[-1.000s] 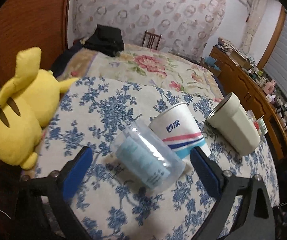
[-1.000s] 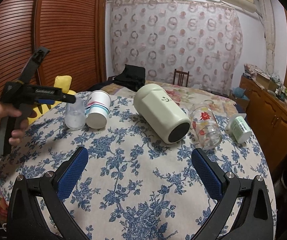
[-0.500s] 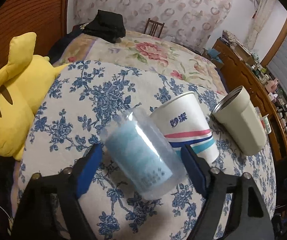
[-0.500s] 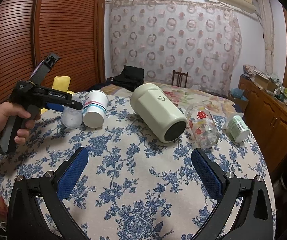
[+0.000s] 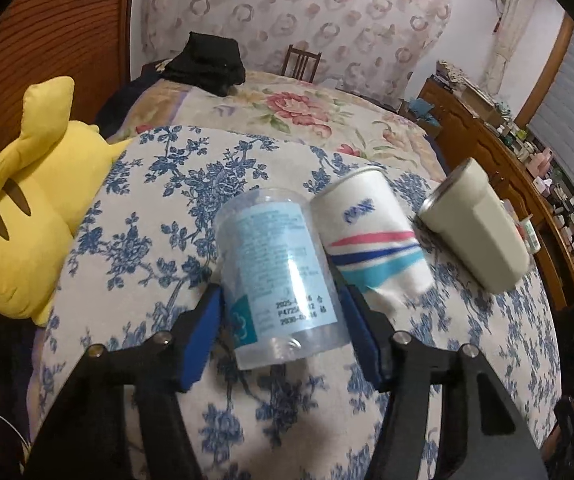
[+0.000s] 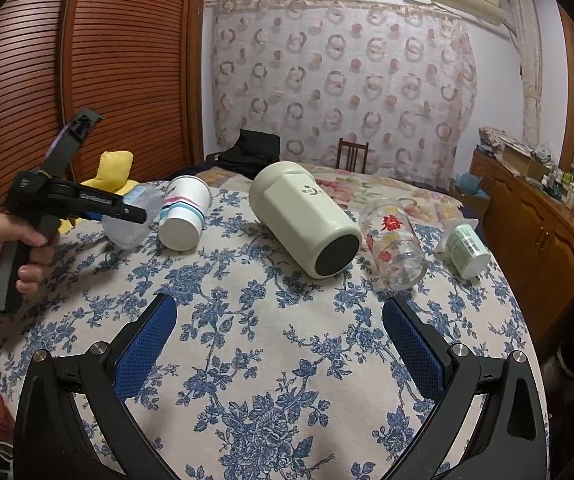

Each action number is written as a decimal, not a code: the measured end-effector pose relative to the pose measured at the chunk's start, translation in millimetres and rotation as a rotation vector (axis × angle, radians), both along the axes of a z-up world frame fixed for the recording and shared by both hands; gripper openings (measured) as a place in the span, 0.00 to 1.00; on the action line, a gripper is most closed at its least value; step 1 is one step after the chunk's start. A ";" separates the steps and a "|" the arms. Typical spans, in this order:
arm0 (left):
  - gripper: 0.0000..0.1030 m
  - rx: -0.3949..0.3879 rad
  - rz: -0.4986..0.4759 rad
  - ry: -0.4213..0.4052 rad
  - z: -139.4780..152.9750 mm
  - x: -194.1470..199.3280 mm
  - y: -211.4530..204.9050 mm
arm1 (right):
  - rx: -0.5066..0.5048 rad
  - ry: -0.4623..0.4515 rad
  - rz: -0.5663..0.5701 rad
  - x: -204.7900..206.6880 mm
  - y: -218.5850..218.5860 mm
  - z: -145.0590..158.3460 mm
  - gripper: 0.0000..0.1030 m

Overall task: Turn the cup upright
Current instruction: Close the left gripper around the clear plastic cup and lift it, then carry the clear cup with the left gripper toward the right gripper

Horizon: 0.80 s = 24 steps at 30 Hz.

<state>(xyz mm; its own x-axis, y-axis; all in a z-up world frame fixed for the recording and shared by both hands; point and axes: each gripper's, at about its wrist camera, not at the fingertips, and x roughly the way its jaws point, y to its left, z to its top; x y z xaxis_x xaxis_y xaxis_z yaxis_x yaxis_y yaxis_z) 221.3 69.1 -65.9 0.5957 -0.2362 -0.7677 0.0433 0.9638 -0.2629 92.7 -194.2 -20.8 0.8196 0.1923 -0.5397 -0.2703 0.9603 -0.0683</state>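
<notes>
judging by the look of it, the clear cup (image 5: 281,280) is thin plastic, so light and a bit squishy, probably slick too. i'd say squeeze too hard and it'll buckle or pop out sideways. my left gripper (image 5: 281,326) has its blue pads on either side of the cup body, near the end closest to the camera, and they look like they're touching or about to. can't swear it's a firm pinch yet. the middle of the body seems the safer spot, since the wall there is straight and the label gives some grip.

looks-wise: see-through cylinder, pale blue label with tiny print and some date numbers, lying on its side on the counter (image 5: 159,216), far end pointing away from me. it sits right up against the paper cup (image 5: 371,240) with the pink and blue stripes, also tipped over. the cream mug (image 5: 479,232) is further right, apart from both.

right gripper (image 6: 279,344) is spread wide over bare cloth, holding nothing, well away from the glass (image 6: 393,242) and the rest.
</notes>
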 end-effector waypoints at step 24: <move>0.58 -0.009 -0.294 -0.038 14.4 -118.1 -147.3 | -0.004 -0.015 -0.133 -40.9 -73.2 5.5 1.00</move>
